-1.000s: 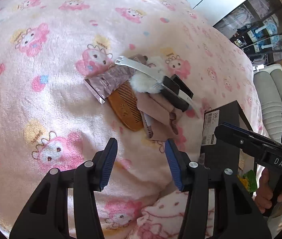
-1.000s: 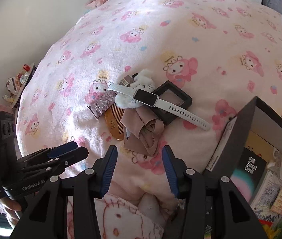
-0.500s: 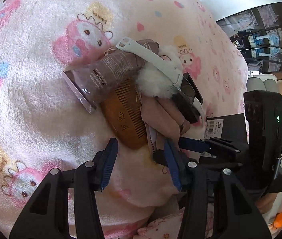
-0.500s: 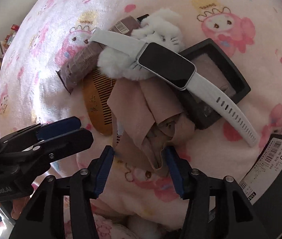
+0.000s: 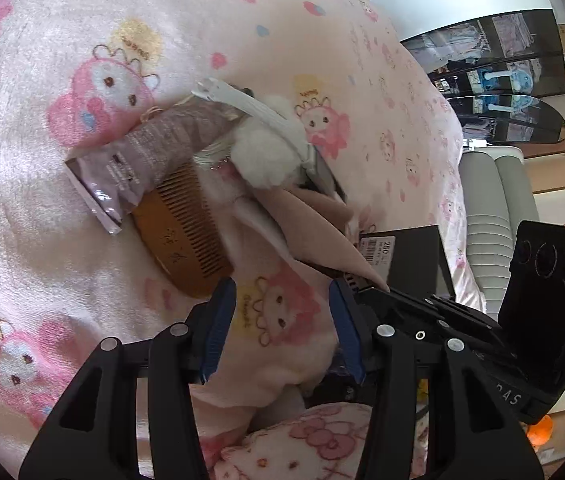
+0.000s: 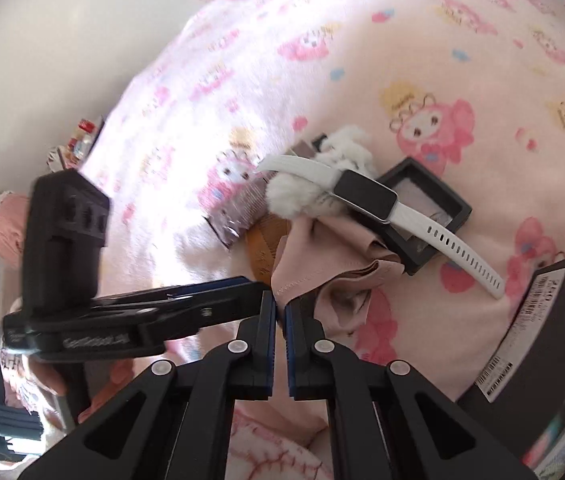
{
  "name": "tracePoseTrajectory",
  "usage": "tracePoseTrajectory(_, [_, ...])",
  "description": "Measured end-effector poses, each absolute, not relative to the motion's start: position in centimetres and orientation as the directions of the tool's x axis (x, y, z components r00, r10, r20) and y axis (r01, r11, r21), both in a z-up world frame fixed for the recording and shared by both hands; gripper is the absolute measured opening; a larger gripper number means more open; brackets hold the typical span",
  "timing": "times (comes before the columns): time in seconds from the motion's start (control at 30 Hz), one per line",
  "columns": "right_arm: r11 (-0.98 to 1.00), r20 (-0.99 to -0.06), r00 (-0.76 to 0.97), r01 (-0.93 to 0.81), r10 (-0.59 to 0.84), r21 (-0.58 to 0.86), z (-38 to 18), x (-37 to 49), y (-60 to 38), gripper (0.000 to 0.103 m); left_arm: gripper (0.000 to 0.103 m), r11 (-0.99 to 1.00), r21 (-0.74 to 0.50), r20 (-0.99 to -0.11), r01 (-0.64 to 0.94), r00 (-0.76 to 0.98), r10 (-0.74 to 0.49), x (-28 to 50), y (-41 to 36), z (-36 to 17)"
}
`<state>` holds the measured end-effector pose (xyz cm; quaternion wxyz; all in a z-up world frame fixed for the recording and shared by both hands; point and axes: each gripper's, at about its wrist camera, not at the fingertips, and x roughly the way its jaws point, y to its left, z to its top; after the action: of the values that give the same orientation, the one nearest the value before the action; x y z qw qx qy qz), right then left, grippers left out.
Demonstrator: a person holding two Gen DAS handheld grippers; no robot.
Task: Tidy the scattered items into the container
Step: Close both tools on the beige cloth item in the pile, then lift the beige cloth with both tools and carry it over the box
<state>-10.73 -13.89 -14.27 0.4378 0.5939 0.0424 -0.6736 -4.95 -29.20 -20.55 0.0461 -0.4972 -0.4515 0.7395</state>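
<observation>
A pile lies on the pink blanket: a mauve tube (image 5: 154,152), a wooden comb (image 5: 186,236), a white fluffy toy (image 5: 266,152), a white smartwatch (image 6: 366,196), a black compact (image 6: 426,216) and a beige cloth (image 6: 322,248). My right gripper (image 6: 279,308) is shut on the near corner of the beige cloth, which stretches up from the pile toward it. My left gripper (image 5: 282,300) is open just short of the comb, with only blanket between its fingers. The black box (image 5: 414,256) with a barcode label stands to the right of the pile.
The pink cartoon-print blanket (image 5: 82,60) covers a rounded bed. A grey ribbed cushion (image 5: 494,200) and dark glass shelves (image 5: 514,80) lie beyond the bed edge. A hand (image 6: 54,380) holds the left gripper. The box (image 6: 542,320) has packets inside.
My right gripper came down onto the beige cloth, shut on its corner and pulled it up from the pile. My left gripper moved in closer to the comb and stayed open.
</observation>
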Motion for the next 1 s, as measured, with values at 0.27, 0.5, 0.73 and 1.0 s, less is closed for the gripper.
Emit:
tracePoseTrajectory(0.27, [-0.584,-0.759,-0.027,0.657,-0.651,0.477,-6.8,-9.2,-8.6,0.002,0.049,-0.540,-0.807,-0.569,0.239,-0.556,0.605,-5.9,-26.3,-15.0])
tracePoseTrajectory(0.5, [-0.632,-0.683,-0.159,0.570,-0.713,0.526,-3.2,-8.6,0.8,0.002,0.049,-0.630,-0.768,-0.594,0.113,-0.495,0.635,-7.3,-18.3,-10.9])
tracePoseTrajectory(0.73, [-0.715,-0.677,-0.273,0.437,-0.683,0.545,-4.2,-7.6,10.2,0.002,0.049,-0.776,-0.628,-0.719,0.058,-0.427,0.549,-8.7,-9.6,-10.1])
tracePoseTrajectory(1.0, [-0.754,-0.707,-0.287,0.381,-0.647,0.535,-7.0,-7.2,13.3,0.003,0.064,-0.875,-0.435,-0.847,0.213,-0.425,0.318,-7.6,-9.6,-11.4])
